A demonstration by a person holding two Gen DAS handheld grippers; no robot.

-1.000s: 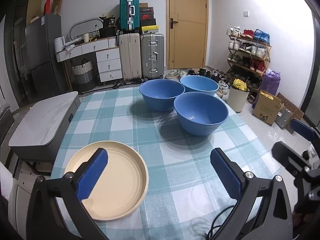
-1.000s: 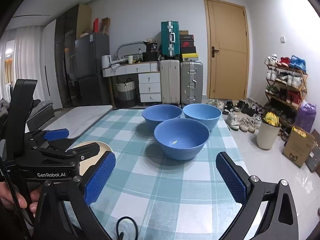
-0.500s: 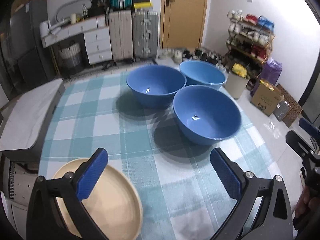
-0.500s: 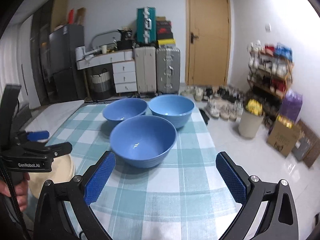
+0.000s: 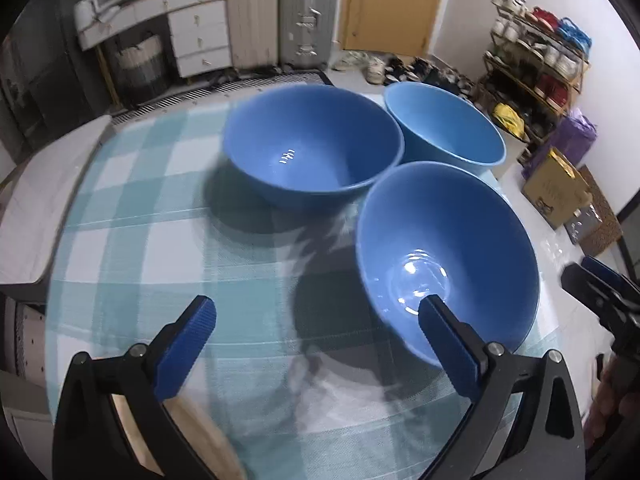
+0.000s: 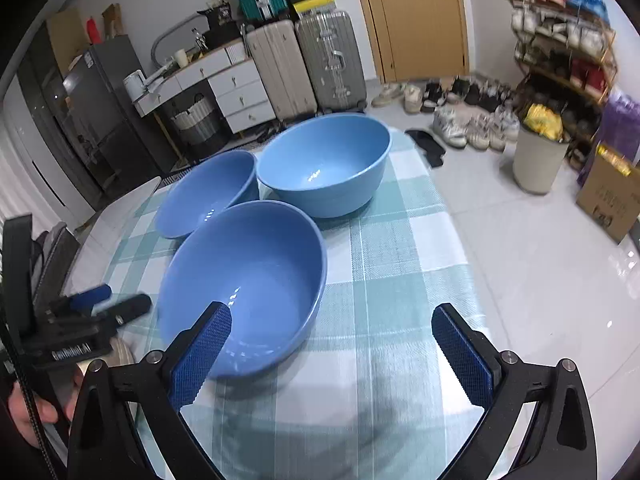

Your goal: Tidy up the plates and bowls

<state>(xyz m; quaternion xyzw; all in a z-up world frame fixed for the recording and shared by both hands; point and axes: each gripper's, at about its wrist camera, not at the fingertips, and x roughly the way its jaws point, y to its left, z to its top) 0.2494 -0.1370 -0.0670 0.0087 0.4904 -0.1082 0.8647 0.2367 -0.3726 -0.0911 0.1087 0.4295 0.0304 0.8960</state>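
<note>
Nearer now, beige plate (image 5: 188,432) mostly hidden behind left tool (image 5: 316,344).

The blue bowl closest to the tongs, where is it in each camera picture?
Left wrist view: the nearest blue bowl sits lower right, behind the left tongs' right finger.
Right wrist view: the same bowl sits centre-left, behind the right tongs' left finger.
Shared landmark: the silver suitcase by the door.

The left gripper (image 5: 316,336), jaws wide apart, hovers over the checked tablecloth (image 5: 256,280) beside three blue bowls (image 5: 312,148).
</note>
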